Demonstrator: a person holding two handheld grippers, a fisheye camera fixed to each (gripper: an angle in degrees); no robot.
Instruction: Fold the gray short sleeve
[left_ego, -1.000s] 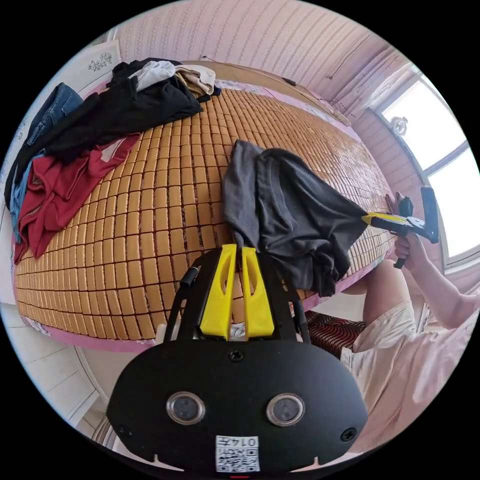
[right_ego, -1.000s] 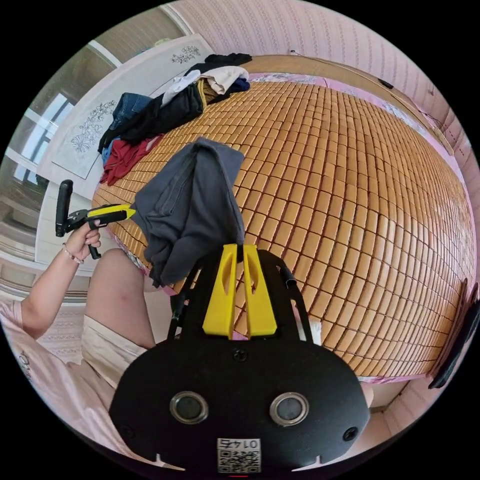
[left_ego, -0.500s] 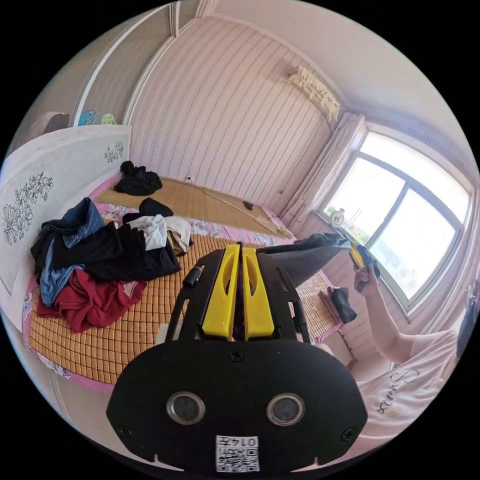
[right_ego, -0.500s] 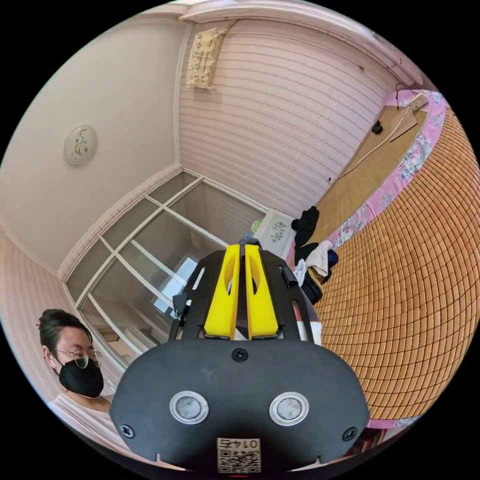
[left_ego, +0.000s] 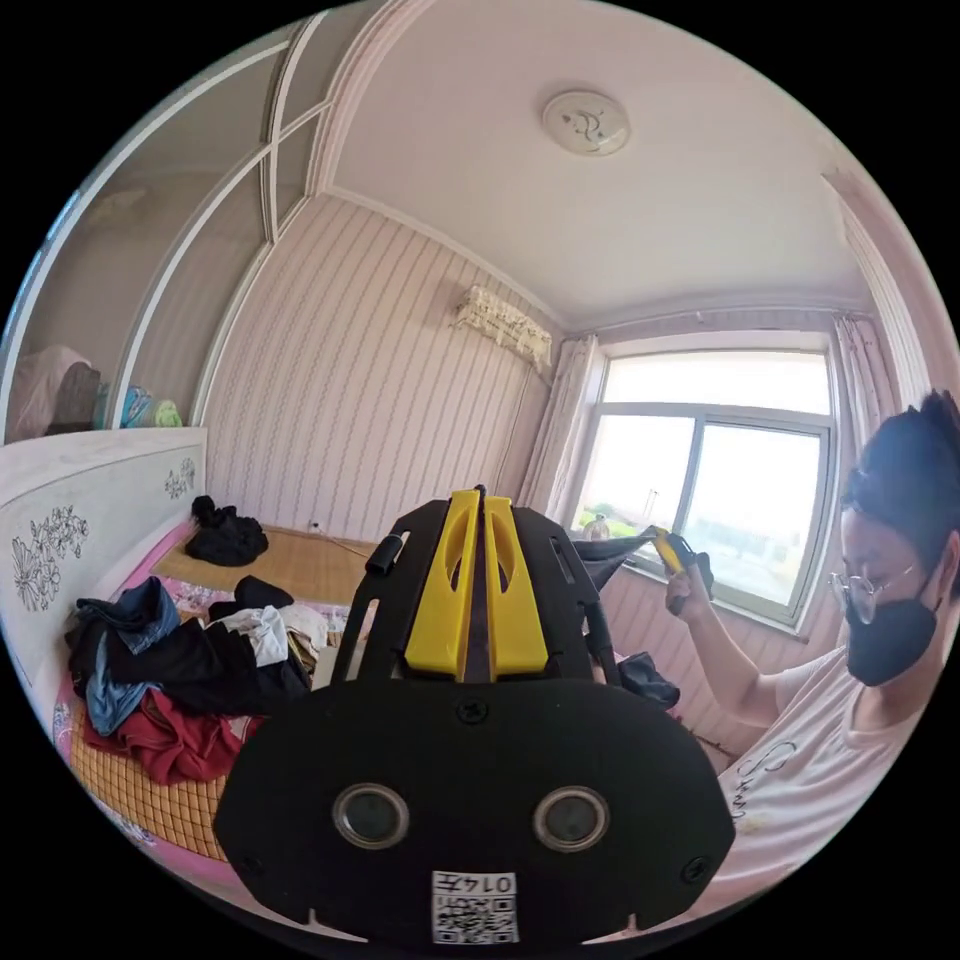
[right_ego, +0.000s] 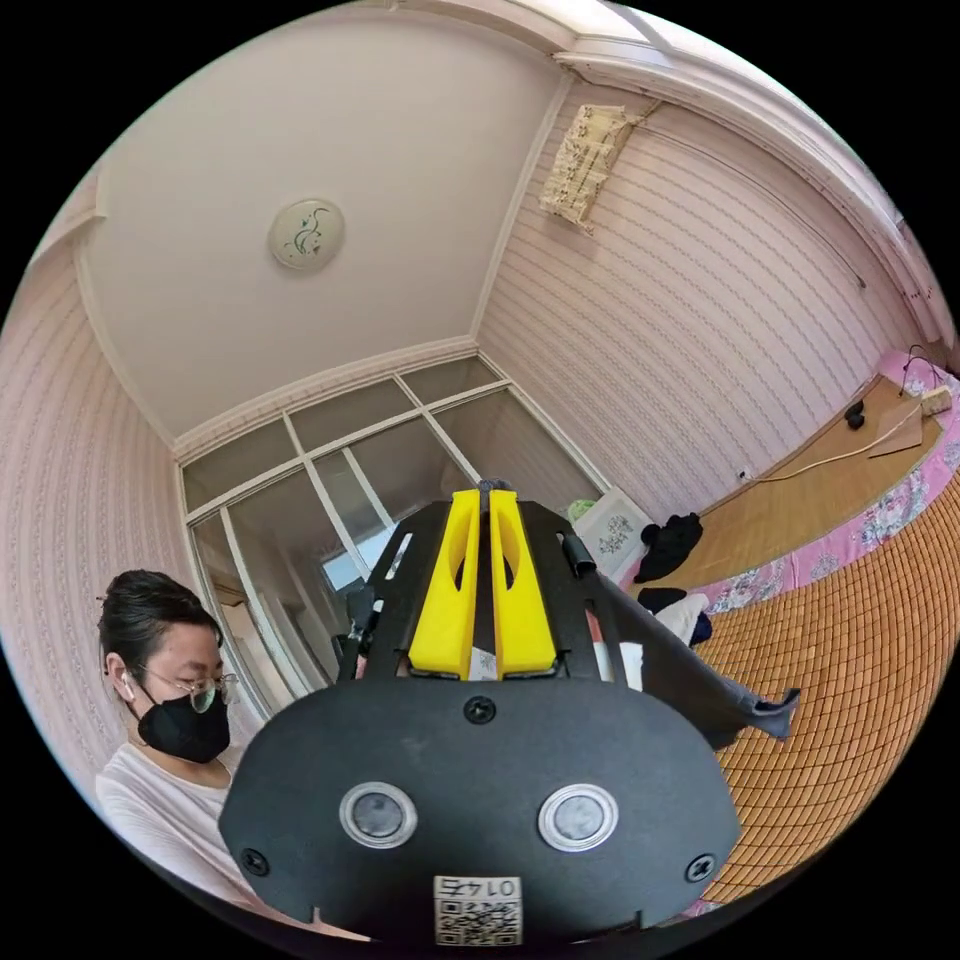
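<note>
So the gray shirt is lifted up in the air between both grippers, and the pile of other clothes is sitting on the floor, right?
Not quite. The pile of clothes lies on the bed's bamboo mat, not on the floor, as the left gripper view shows. The rest holds: the gray shirt is lifted between the left gripper and the right gripper.

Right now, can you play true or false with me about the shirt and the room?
1. The gray shirt lies flat on the mat. False: it is held up in the air.
2. The left hand-held gripper has its jaws together. True.
3. A heap of clothes sits on the woven mat. True.
4. The right hand-held gripper is wide open. False: its jaws are shut.
</note>
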